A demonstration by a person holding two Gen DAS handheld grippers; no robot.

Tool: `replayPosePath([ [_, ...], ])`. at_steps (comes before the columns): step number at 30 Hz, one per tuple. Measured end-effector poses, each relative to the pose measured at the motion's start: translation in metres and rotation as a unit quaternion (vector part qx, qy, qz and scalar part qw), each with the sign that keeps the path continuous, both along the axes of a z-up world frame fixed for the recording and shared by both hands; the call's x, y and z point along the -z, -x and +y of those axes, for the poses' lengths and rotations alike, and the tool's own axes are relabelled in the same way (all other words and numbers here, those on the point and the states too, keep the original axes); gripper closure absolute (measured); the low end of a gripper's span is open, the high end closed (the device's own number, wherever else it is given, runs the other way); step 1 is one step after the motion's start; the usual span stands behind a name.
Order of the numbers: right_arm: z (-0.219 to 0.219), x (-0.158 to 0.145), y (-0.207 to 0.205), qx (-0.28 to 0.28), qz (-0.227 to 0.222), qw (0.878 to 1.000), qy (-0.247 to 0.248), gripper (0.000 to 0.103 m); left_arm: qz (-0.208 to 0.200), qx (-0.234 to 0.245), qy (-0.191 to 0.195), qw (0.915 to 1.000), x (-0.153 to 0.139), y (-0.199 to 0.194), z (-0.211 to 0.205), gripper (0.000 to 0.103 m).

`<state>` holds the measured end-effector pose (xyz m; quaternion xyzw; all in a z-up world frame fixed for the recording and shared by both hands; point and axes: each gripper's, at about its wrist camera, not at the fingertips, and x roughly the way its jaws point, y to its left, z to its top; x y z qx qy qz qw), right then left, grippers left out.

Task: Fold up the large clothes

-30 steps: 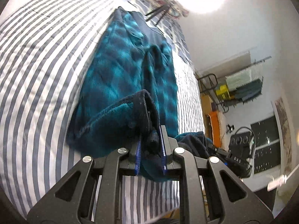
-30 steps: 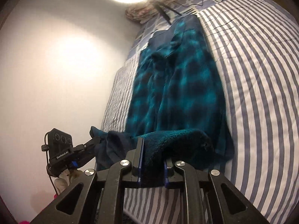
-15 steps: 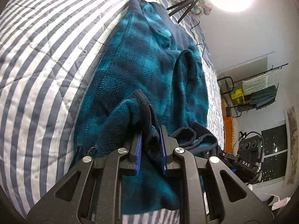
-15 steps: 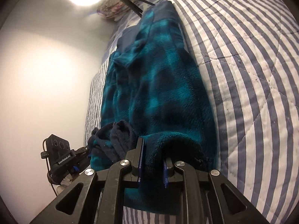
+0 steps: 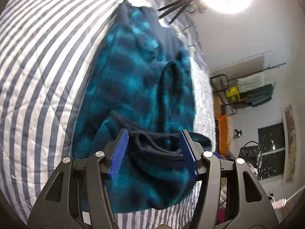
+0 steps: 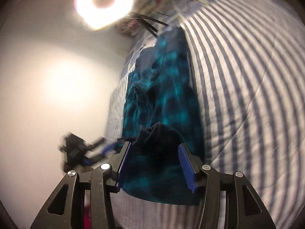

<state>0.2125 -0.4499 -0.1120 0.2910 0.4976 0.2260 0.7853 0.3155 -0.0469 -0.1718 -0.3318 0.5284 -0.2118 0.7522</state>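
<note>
Both the left tongs [image 5: 154,148] and right tongs [image 6: 154,160] have just spread, releasing the folded teal fleece [image 5: 137,80] on the bed [image 5: 38,61]; next, regrip for another fold.

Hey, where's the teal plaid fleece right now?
The teal plaid fleece lies on the striped quilt near the bed's wall-side edge, its near end between both grippers' open jaws.
</note>
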Motion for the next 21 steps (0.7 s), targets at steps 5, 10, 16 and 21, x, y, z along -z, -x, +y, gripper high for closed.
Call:
replayPosePath([
  [5,0.021,0.009,-0.010,-0.048,-0.034,0.995,0.077,0.048,-0.057,0.049,-0.080,0.9940,-0.015,0.016,0.013,0.046],
  [10,0.034,0.021,-0.019,-0.061,-0.053,0.993,0.092,0.030,-0.048,0.072,-0.101,0.9911,0.010,0.029,0.030,0.046],
  [16,0.052,0.030,-0.029,-0.086,-0.056,0.990,0.101,0.033,-0.051,0.107,-0.112,0.9865,0.030,0.025,0.008,0.067],
  [21,0.059,0.031,-0.029,-0.093,-0.051,0.987,0.119,0.085,-0.072,0.118,-0.142,0.9801,0.026,0.028,-0.004,0.092],
])
